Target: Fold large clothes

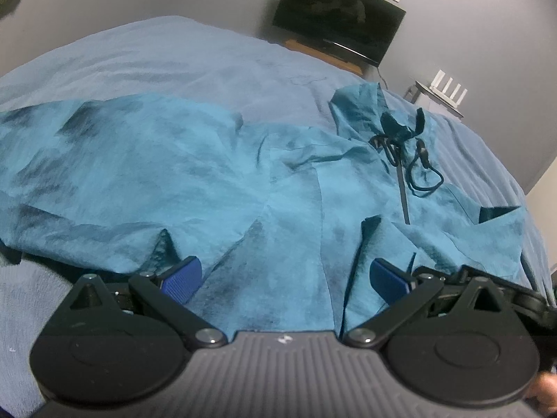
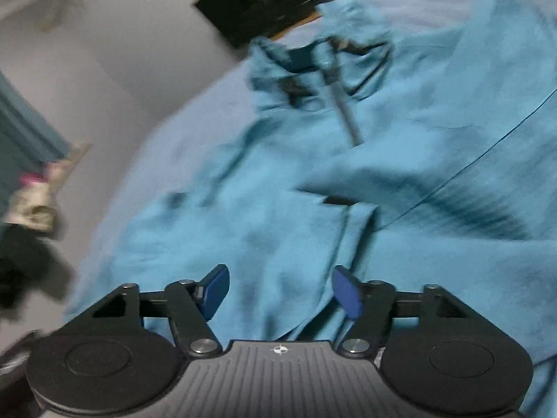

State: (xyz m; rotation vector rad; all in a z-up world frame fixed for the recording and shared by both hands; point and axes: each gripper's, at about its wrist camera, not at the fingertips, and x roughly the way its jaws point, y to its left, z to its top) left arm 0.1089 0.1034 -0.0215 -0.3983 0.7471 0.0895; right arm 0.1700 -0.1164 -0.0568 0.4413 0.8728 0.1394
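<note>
A large teal hooded jacket [image 1: 195,174] lies spread and wrinkled on the blue bed [image 1: 167,52]. Its hood with black drawcords [image 1: 400,139] and a short zipper points to the far right. My left gripper [image 1: 285,280] is open, just above the jacket's near hem, holding nothing. In the right wrist view the same jacket [image 2: 278,188] fills the frame, blurred, with the zipper and collar [image 2: 334,69] at the top. My right gripper [image 2: 281,294] is open over the cloth, with no fabric between its blue pads.
A dark TV [image 1: 337,17] on a wooden stand sits beyond the bed against the grey wall. A white router [image 1: 449,92] stands on a small table at right. In the right wrist view, dark and pale clutter [image 2: 28,216] lies left of the bed.
</note>
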